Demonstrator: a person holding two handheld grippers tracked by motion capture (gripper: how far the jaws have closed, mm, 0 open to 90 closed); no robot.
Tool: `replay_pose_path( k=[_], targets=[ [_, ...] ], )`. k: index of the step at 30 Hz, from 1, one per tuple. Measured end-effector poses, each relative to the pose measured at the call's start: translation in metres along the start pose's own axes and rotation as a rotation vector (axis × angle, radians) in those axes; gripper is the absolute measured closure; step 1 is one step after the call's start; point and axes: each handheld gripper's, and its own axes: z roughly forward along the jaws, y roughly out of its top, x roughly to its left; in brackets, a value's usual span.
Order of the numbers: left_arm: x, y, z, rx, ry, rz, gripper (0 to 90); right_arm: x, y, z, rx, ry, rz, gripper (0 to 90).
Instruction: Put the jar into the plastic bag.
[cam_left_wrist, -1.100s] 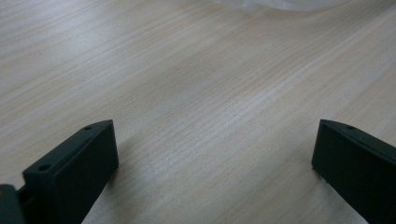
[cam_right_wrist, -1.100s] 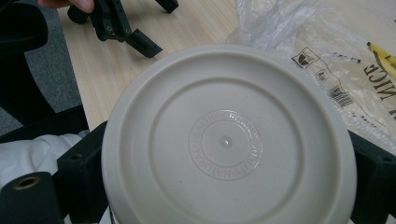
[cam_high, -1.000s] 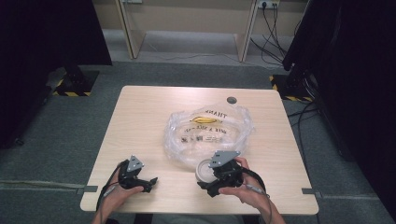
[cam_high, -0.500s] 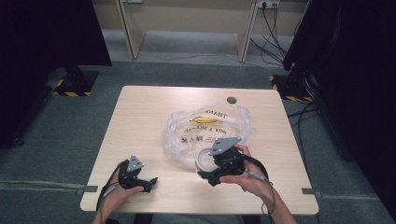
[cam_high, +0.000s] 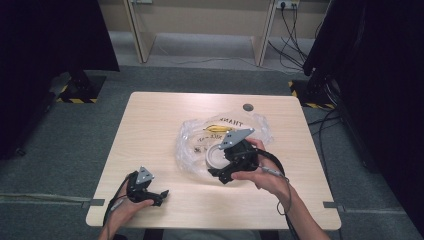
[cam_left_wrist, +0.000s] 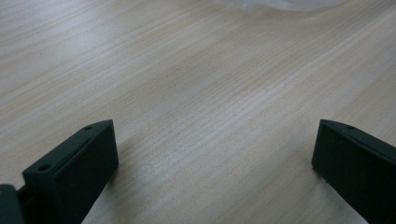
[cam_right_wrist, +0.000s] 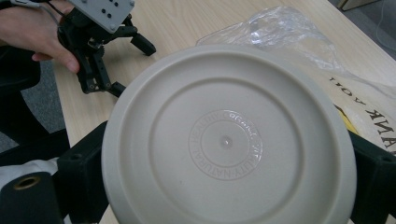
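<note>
One cream round bowl (cam_right_wrist: 229, 144), underside up, clamped in right gripper (cam_high: 226, 161) above one crumpled clear plastic bag (cam_high: 192, 140) at mid-surface (cam_high: 150, 125). Left gripper (cam_high: 155, 194) near front-left edge, jaws wide apart over bare wood, well apart from bag.

A rectangular light-wood table (cam_high: 150, 130) with rounded corners stood on a grey carpeted floor (cam_high: 65, 145). A small dark round cap (cam_high: 248, 107) sat in the tabletop near its far edge, right of the middle. Beyond the far edge, two pale wooden furniture legs (cam_high: 141, 30) rose from a lighter strip of floor, and black cables (cam_high: 295, 25) hung from a wall socket (cam_high: 284, 4) at the top right. Tall black panels (cam_high: 45, 60) stood on either side of the table, their bases marked with yellow-and-black hazard tape (cam_high: 75, 99). More dark cables (cam_high: 325, 120) trailed over the carpet on the right. The light was even and soft, casting only faint shadows.
</note>
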Motion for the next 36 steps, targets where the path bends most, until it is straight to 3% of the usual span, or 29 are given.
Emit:
replay_pose_path(
  k=[14, 27, 36],
  targets=[
    [0.000, 0.000, 0.000, 0.002, 0.000, 0.000, 0.0, -0.027, 0.016, 0.014, 0.031, -0.038, 0.031, 10.2],
    [0.000, 0.000, 0.000, 0.002, -0.001, 0.000, 0.0, -0.062, 0.023, 0.039, 0.052, -0.106, 0.072, 10.2],
    [0.000, 0.000, 0.000, 0.002, -0.001, 0.000, 0.0, -0.077, 0.027, 0.056, 0.047, -0.113, 0.086, 10.1]
  ],
)
